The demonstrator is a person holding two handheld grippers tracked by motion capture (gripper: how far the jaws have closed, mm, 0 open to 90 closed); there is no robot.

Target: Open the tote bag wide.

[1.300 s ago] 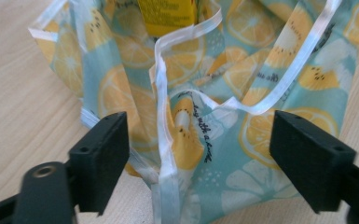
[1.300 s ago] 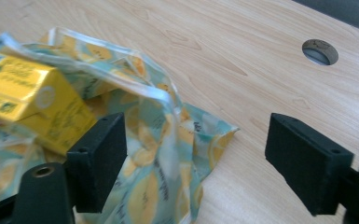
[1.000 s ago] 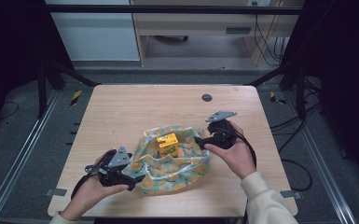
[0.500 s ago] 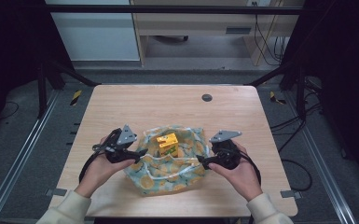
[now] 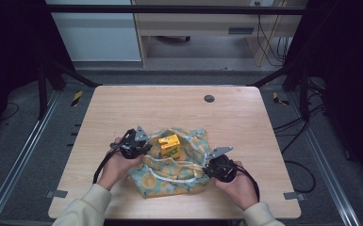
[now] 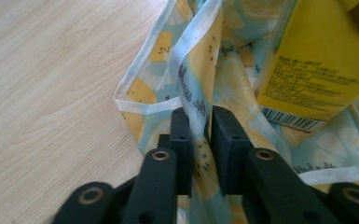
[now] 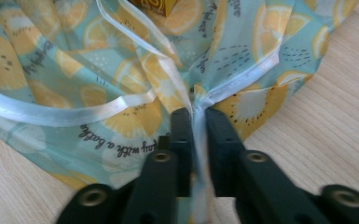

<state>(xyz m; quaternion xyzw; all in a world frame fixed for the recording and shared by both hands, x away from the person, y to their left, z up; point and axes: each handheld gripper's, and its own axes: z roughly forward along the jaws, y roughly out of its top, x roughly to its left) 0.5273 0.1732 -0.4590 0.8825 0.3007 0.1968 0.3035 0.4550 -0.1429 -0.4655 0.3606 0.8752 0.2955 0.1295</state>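
Between the two grippers, at the near middle of the light wooden table (image 5: 122, 108), lies the one pale blue cloth bag printed with orange lemon slices and edged in white tape (image 5: 179, 174), crumpled flat with its mouth gaping upward. The left gripper (image 5: 144, 149) sits at the bag's left rim and the right gripper (image 5: 207, 165) at its right rim, so the cloth spans the gap from one set of fingers to the other, its long axis running roughly along the line that joins them. Both pairs of jaws have just been closing, each with cloth between them. In the left gripper view the black fingers (image 6: 182, 140) pinch a standing fold of the taped rim; in the right gripper view the black fingers (image 7: 182, 135) clamp the white edge tape where two hems meet. Ahead of the left fingers and slightly to their right, just beyond the pinched fold, stands one yellow cardboard carton with small print and a barcode (image 6: 317, 60); from the high view it rests on the cloth at the far side of the bag (image 5: 169, 145), nearer the left hand (image 5: 118, 165) than the right hand (image 5: 238, 186). Judgement: the coming move turns on drawing the two rims apart or upward around that carton. Count: one bag, one carton, two grippers, one small dark round plug in the table (image 5: 209, 98).
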